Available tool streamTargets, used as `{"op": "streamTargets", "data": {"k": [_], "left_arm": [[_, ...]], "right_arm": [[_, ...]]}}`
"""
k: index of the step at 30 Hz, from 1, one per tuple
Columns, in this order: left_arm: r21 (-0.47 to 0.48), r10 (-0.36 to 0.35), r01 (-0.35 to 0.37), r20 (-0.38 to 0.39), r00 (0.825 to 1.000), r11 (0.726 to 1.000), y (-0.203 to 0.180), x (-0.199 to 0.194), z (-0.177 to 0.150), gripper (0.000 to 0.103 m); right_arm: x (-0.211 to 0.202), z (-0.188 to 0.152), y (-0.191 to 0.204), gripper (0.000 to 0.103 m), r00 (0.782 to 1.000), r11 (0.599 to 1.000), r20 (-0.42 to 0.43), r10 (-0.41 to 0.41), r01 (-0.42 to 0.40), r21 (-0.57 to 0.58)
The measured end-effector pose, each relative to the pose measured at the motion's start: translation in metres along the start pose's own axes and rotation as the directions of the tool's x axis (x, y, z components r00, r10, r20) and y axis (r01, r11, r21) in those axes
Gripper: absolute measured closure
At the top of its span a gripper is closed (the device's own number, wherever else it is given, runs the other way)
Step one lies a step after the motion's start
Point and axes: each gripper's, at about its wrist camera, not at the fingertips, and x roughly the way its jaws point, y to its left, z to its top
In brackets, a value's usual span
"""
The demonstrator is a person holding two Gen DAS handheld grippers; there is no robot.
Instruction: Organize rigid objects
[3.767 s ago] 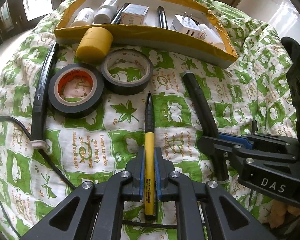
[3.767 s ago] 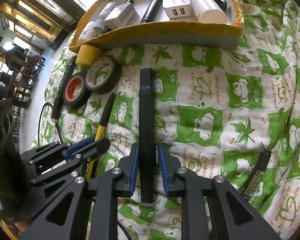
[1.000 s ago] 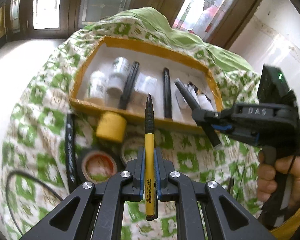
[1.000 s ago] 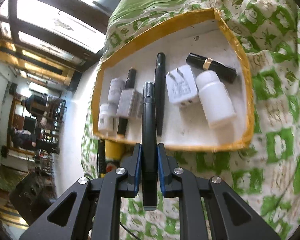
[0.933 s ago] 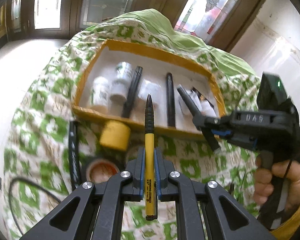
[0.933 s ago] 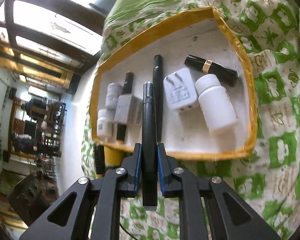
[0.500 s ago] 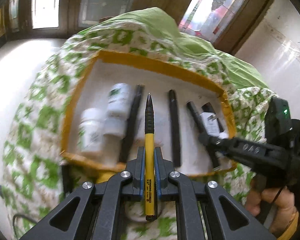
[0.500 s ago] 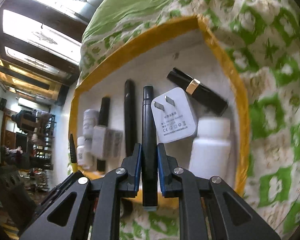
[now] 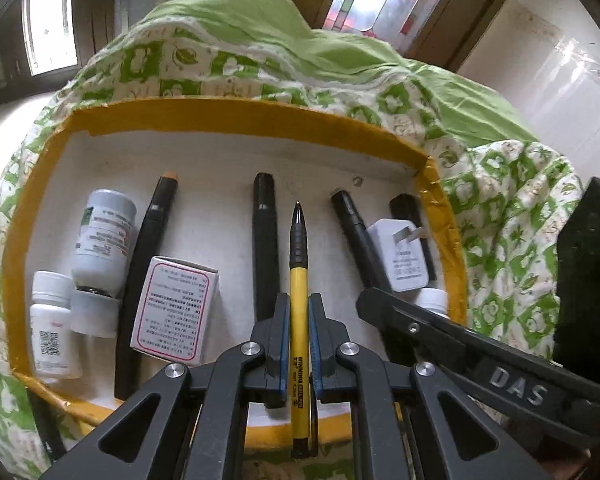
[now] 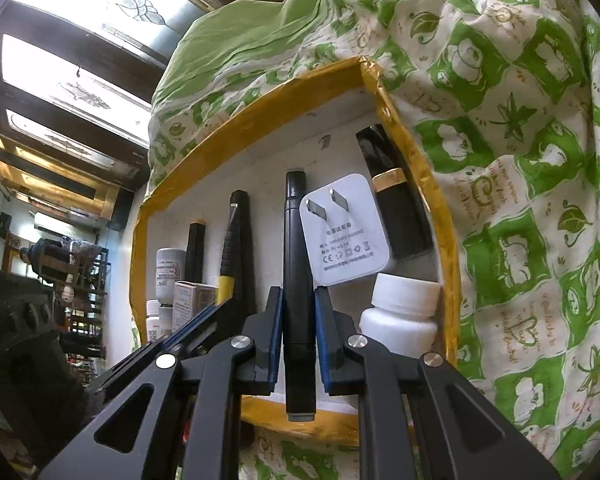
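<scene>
- Yellow-and-black pen (image 9: 299, 280) sits centre frame in the left wrist view, clamped in the left gripper (image 9: 299, 344), tip over the white floor of the yellow-rimmed tray (image 9: 236, 114).
- Black marker (image 10: 298, 280), centre of the right wrist view, is pinched by the right gripper (image 10: 298, 344) above the same tray.
- White charger plug (image 10: 346, 228) lies just right of the marker; white bottle (image 10: 400, 320) is lower right.
- Small printed box (image 9: 174, 310) lies at lower left.
</scene>
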Motion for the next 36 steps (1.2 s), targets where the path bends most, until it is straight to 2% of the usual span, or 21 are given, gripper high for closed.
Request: {"op": "streamTargets", "data": {"k": [3, 6, 7, 8, 10, 11, 13, 15, 17, 19, 22, 24, 26, 28, 31, 33, 36], "left_arm": [[0.014, 0.017, -0.017, 0.013, 1.0, 1.0, 0.002, -0.004, -0.002, 0.096], [-0.001, -0.008, 0.008, 0.021, 1.0, 1.0, 0.007, -0.017, -0.006, 0.093], [-0.004, -0.014, 0.014, 0.025, 1.0, 1.0, 0.009, -0.021, -0.007, 0.086], [-0.006, -0.02, 0.02, 0.033, 0.999, 1.0, 0.011, -0.027, -0.009, 0.071], [-0.013, 0.0, 0.001, 0.058, 0.998, 1.0, 0.016, -0.043, -0.015, 0.05], [-0.019, -0.004, 0.005, 0.081, 0.997, 1.0, 0.019, -0.053, -0.019, 0.048], [-0.033, -0.02, 0.023, 0.108, 0.994, 0.999, 0.029, -0.075, -0.034, 0.046], [-0.041, 0.016, -0.011, 0.13, 0.991, 0.999, 0.041, -0.094, -0.053, 0.046], [-0.059, 0.062, -0.054, 0.149, 0.987, 0.997, 0.056, -0.109, -0.075, 0.04], [-0.102, 0.117, -0.102, 0.155, 0.981, 0.99, 0.071, -0.118, -0.097, 0.038], [-0.189, 0.157, -0.126, 0.158, 0.975, 0.974, 0.094, -0.125, -0.128, 0.034], [-0.26, 0.168, -0.125, 0.15, 0.974, 0.958, 0.106, -0.124, -0.151, 0.033], [-0.278, 0.163, -0.122, 0.128, 0.978, 0.953, 0.105, -0.119, -0.16, 0.033], [-0.237, 0.173, -0.138, 0.132, 0.976, 0.962, 0.095, -0.118, -0.161, 0.033], [-0.134, 0.239, -0.216, 0.187, 0.953, 0.967, 0.071, -0.123, -0.163, 0.033], [-0.084, 0.274, -0.263, 0.188, 0.943, 0.961, 0.06, -0.119, -0.166, 0.033], [-0.068, 0.288, -0.281, 0.166, 0.943, 0.957, 0.059, -0.113, -0.164, 0.033]], "right_arm": [[0.0, -0.001, 0.003, 0.088, 1.0, 1.0, 0.009, -0.015, 0.015, -0.02], [-0.002, -0.003, 0.006, 0.088, 0.999, 0.998, 0.025, -0.035, 0.036, -0.043], [-0.003, -0.005, 0.007, 0.087, 0.998, 0.997, 0.033, -0.044, 0.046, -0.054], [-0.001, -0.004, 0.009, 0.086, 0.998, 0.997, 0.035, -0.045, 0.047, -0.059], [-0.005, -0.007, 0.01, 0.079, 0.998, 0.997, 0.046, -0.034, 0.037, -0.066], [-0.007, -0.009, 0.012, 0.078, 0.998, 0.997, 0.052, -0.033, 0.037, -0.071], [-0.015, -0.014, 0.015, 0.074, 0.997, 0.995, 0.07, -0.031, 0.037, -0.09], [-0.026, -0.023, 0.019, 0.071, 0.996, 0.994, 0.087, -0.018, 0.027, -0.11], [-0.04, -0.036, 0.024, 0.063, 0.995, 0.992, 0.103, 0.004, 0.009, -0.128], [-0.051, -0.053, 0.028, 0.05, 0.993, 0.988, 0.114, 0.013, 0.005, -0.151], [-0.06, -0.082, 0.032, 0.037, 0.993, 0.983, 0.115, 0.016, 0.006, -0.186], [-0.062, -0.108, 0.032, 0.035, 0.996, 0.98, 0.086, 0.017, 0.001, -0.198], [-0.06, -0.129, 0.029, 0.034, 0.999, 0.979, 0.05, 0.01, 0.0, -0.204], [-0.057, -0.146, 0.028, 0.03, 1.0, 0.976, 0.017, -0.007, 0.01, -0.219], [-0.047, -0.167, 0.031, 0.029, 0.998, 0.961, -0.02, -0.052, 0.044, -0.273], [-0.047, -0.172, 0.033, 0.027, 0.998, 0.953, -0.006, -0.067, 0.062, -0.295], [-0.049, -0.174, 0.033, 0.026, 0.997, 0.952, 0.023, -0.078, 0.081, -0.295]]}}
